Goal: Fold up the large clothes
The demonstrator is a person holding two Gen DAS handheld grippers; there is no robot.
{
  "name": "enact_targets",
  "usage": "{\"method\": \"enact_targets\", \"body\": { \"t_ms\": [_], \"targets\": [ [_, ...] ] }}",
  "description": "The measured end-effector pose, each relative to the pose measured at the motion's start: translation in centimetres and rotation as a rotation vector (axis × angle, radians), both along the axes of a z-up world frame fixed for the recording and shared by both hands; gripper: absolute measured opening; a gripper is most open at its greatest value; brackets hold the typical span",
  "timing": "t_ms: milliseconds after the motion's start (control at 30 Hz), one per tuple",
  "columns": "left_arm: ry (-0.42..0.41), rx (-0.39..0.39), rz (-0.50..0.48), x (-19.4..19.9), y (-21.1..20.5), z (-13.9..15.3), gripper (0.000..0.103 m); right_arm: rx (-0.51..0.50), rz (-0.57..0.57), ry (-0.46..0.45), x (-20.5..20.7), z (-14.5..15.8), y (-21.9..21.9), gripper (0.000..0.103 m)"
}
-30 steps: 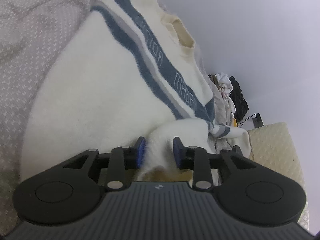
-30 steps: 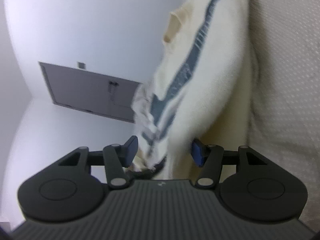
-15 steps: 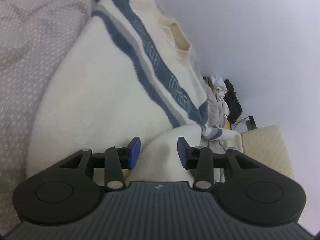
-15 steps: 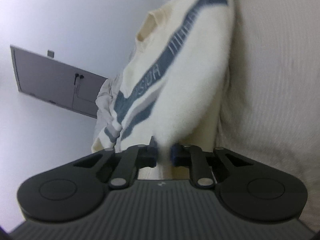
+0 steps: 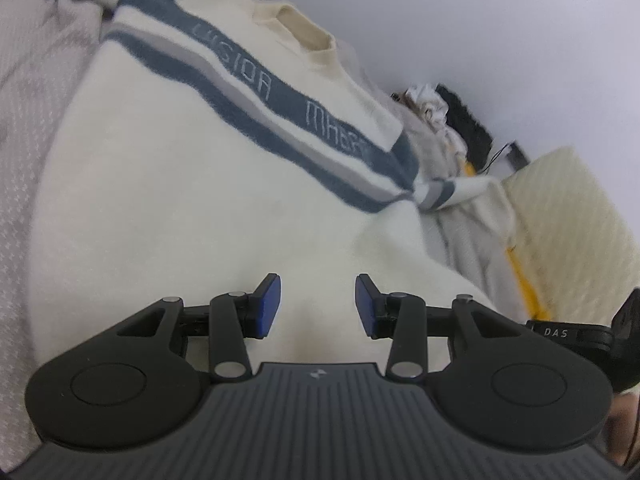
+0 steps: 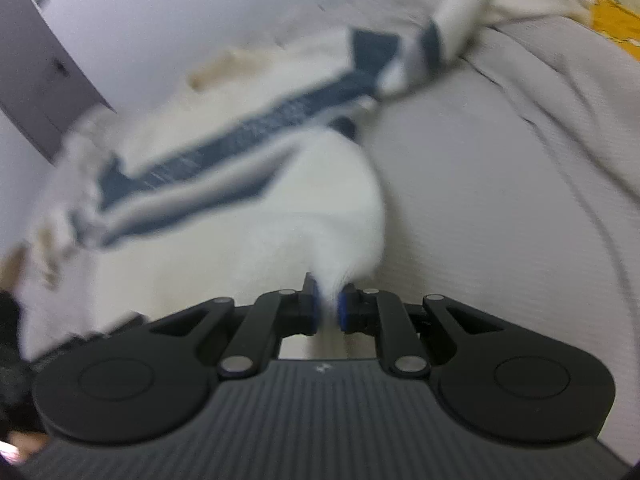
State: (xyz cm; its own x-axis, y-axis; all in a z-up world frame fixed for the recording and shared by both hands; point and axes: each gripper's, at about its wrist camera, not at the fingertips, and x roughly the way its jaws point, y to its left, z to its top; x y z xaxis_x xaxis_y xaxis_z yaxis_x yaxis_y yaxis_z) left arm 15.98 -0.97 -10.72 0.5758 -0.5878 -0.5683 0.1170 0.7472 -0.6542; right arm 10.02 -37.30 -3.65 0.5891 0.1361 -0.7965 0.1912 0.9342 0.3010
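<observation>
The cream sweater [image 5: 168, 216] with its blue chest stripe lies spread on the grey bedspread [image 5: 24, 128], no fold visibly finished yet. The left gripper [image 5: 318, 306] hangs over its body, jaws parted, holding nothing. The right gripper [image 6: 328, 304] pinches a bunched white edge of it, apparently starting a fold.

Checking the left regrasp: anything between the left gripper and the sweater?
Nothing visible. The left gripper is open with only white sweater fabric lying between and below its blue pads, which are not pressing it. The right gripper already pinches the sweater's edge.
</observation>
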Motion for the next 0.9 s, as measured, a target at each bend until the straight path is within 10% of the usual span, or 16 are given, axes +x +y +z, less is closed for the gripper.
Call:
{"method": "enact_targets", "body": {
  "t_ms": [367,467,633,900],
  "targets": [
    [-0.049,0.119,-0.063,-1.7,-0.6,0.1,0.046,-0.048,-0.082,0.206,0.9,-4.5,-1.5,0.015],
    [-0.062,0.127,-0.077,-1.9,-0.8,0.6,0.046,-0.061,-0.078,0.175,0.7,-3.7,-1.4,0.021],
    [-0.115,0.138,-0.087,-2.5,-1.0,1.9,0.046,-0.061,-0.084,0.089,-0.5,-1.3,-1.3,0.065],
    [-0.26,0.206,-0.086,-4.5,-1.3,4.3,0.048,-0.1,-0.01,-0.164,-1.7,1.6,1.0,0.065]
  ]
}}
